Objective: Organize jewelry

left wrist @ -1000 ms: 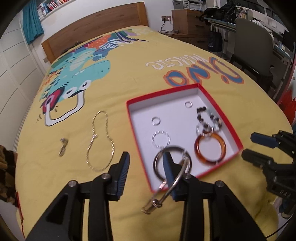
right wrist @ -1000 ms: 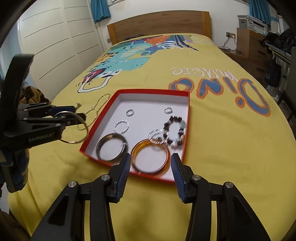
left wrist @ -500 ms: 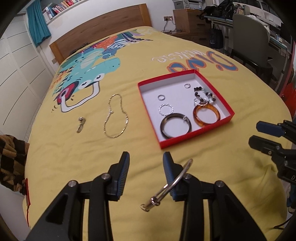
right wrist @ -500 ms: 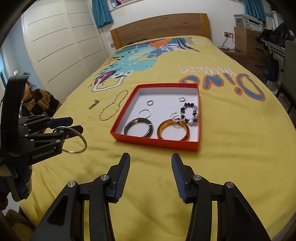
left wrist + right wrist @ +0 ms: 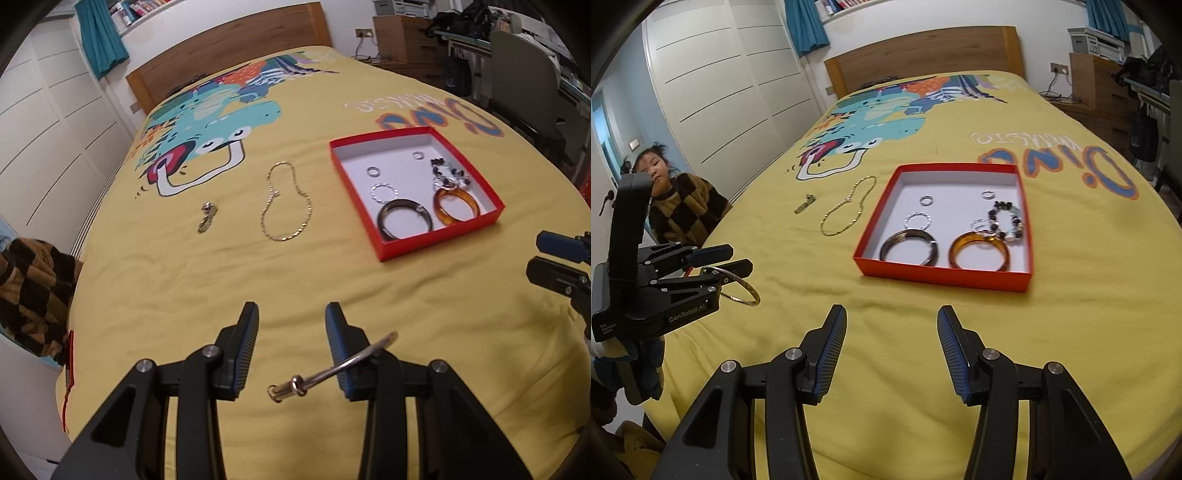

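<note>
- Our left hand-held gripper [image 5: 291, 341] has its fingers apart above the bed [image 5: 184, 288], with a thin gold bangle [image 5: 334, 367] hooked around its right finger [image 5: 338, 347].
- Our right hand-held gripper [image 5: 892, 349] is spread wide and carries nothing.
- The red box [image 5: 945, 275] lies on the bed and contains rings and bracelets.
- A gold chain [image 5: 286, 201] and a small clasp [image 5: 207, 216] lie on the bed left of the box.

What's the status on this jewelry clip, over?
Left tool open, thin bangle hooked on one finger. Right tool open, empty. Gold chain and clasp piece on bedspread, outside red box. Path clear.
</note>
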Motion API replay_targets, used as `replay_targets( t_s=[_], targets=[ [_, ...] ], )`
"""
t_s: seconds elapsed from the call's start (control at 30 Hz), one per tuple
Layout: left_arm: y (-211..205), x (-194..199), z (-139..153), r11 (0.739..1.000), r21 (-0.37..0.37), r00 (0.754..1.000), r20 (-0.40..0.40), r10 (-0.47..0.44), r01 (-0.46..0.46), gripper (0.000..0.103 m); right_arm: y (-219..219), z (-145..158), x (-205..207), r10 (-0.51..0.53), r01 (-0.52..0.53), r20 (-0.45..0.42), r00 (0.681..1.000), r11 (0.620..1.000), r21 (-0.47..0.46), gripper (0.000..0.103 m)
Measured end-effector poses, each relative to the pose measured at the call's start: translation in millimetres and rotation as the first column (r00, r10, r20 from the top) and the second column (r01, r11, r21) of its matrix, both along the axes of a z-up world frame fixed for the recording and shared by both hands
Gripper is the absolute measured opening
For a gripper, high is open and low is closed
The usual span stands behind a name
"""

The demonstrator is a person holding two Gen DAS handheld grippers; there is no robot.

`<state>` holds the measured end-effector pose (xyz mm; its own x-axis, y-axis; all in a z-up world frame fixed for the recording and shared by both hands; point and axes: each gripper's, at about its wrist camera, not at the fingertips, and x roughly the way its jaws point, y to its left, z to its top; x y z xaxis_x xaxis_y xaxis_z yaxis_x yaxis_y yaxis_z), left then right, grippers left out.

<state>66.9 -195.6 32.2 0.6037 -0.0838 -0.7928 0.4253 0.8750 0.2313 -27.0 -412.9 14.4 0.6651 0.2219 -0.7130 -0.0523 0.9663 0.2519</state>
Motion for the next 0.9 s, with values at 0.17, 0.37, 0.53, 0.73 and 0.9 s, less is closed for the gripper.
replay_targets(
  t_s=[0.17,0.37,0.53,0.73,0.9],
  targets=[
    [7,7,2,0.998,-0.058,1.000,-0.015,-0.026,0.025,0.036,10,-3,10,0.014,-0.014,-0.006,1.000,1.000,0.007,0.051],
    [-20,18,6,0.988,-0.126,0.996,-0.024,-0.090,0.087,0.030,2,-11,12,-0.004,0.005,-0.023,1.000,1.000,0.026,0.051],
    [-65,37,14,0.971,-0.182,0.987,-0.020,-0.161,0.155,0.029,-21,-15,8,-0.049,0.050,-0.028,0.998,0.998,0.043,0.051],
    [-115,63,3,0.959,-0.188,0.970,-0.080,-0.229,0.211,0.029,-52,-17,9,-0.100,0.101,-0.021,0.995,0.993,0.060,0.051],
    [-149,85,-21,0.963,-0.142,0.955,-0.158,-0.252,0.230,0.029,-71,-26,14,-0.129,0.130,-0.027,0.991,0.987,0.089,0.051]
  ],
)
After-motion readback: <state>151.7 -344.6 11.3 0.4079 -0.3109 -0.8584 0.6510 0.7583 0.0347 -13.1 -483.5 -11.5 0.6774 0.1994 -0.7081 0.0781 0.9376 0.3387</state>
